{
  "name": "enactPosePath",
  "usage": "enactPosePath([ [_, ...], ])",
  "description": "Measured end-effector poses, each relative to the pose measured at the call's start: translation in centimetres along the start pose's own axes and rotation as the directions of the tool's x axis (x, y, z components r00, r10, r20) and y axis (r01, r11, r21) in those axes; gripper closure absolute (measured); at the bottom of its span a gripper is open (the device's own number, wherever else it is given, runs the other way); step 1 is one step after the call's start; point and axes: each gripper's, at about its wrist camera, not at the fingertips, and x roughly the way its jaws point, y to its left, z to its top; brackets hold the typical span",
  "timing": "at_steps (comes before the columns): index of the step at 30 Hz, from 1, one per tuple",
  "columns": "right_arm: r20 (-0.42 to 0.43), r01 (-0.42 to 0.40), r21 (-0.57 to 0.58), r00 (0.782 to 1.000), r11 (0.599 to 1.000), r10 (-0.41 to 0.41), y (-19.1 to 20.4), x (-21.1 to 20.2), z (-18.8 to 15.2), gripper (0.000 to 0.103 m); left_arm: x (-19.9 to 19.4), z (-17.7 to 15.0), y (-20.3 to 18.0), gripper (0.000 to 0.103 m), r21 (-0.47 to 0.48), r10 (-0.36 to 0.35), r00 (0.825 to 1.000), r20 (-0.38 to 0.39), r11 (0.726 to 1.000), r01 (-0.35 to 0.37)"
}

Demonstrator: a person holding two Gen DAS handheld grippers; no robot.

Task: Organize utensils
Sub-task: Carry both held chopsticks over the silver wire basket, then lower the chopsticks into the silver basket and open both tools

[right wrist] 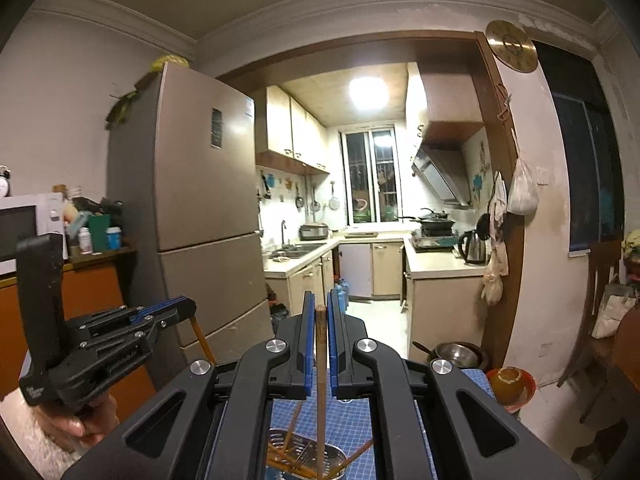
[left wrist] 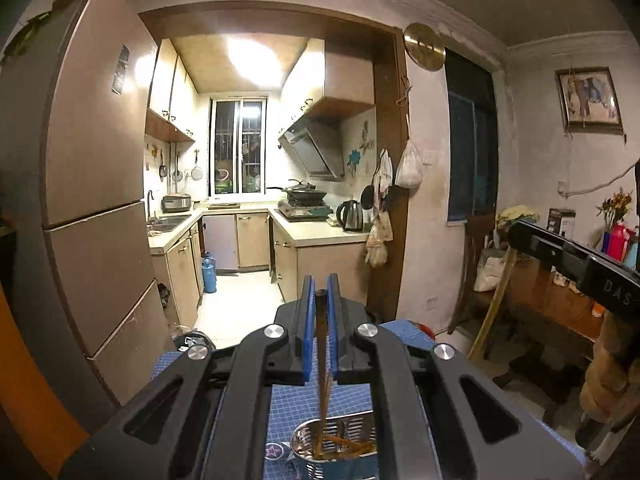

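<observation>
Left wrist view shows your left claw [left wrist: 319, 300] pressed tight on one brown chopstick [left wrist: 321, 344]. The stick hangs straight down from the blue pads, and its low end dips into the shiny metal holder [left wrist: 352, 430] below. That holder sits on the blue checked mat [left wrist: 404, 334] on the desk. More brown chopsticks [left wrist: 352, 446] lie jumbled inside it, leaning this way and that. I cannot tell if your stick touches the bottom or has already come free of the pile. At the right edge of this view you can see part of your other tool and the sleeve holding it. Right wrist view shows your right claw [right wrist: 319, 308] squeezed shut on a second chopstick [right wrist: 320, 360], also hanging straight down. Under it is the same metal holder [right wrist: 336, 456], with thin sticks [right wrist: 292, 428] leaning out over its rim at messy angles. At the left of this view your left claw [right wrist: 188, 306] shows from the side, with its stick poking out below. Over to the right, a round bowl [right wrist: 506, 384] and a steel pot [right wrist: 460, 354] sit near the mat's far corner. So you have one stick in each claw, but the job looks only just started. Most sticks are still mixed up in the holder. You still need to sort them and set them down neatly.
</observation>
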Motion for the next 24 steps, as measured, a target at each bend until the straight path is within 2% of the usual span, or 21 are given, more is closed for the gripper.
enactPosePath([
  [5, -0.024, 0.021, 0.007, 0.999, 1.0, -0.021, 0.0, 3.0, -1.5, 0.096, 2.5, -2.1, 0.1, 0.098, 0.041, 0.004, 1.0, -0.027, 0.999, -0.003],
  [15, -0.075, 0.033, -0.001, 0.997, 0.999, -0.033, 0.0, 6.7, -4.4, 0.096, 5.2, -5.4, 1.6, 0.098, -0.011, -0.042, 0.994, -0.105, 0.999, 0.041],
  [19, -0.105, 0.033, -0.004, 0.994, 0.999, -0.034, -0.1, 7.5, -5.2, 0.093, 5.4, -6.0, 2.5, 0.093, -0.038, -0.02, 0.993, -0.114, 0.999, 0.016],
  [21, -0.101, 0.04, 0.001, 0.994, 0.999, -0.039, -0.3, 7.5, -5.3, 0.093, 5.3, -6.0, 2.8, 0.084, -0.039, -0.007, 0.994, -0.106, 0.999, 0.003],
  [24, -0.093, 0.043, 0.01, 0.995, 0.999, -0.042, -0.7, 7.0, -5.3, 0.093, 4.5, -5.8, 3.2, 0.084, -0.036, 0.008, 0.996, -0.09, 0.999, -0.011],
])
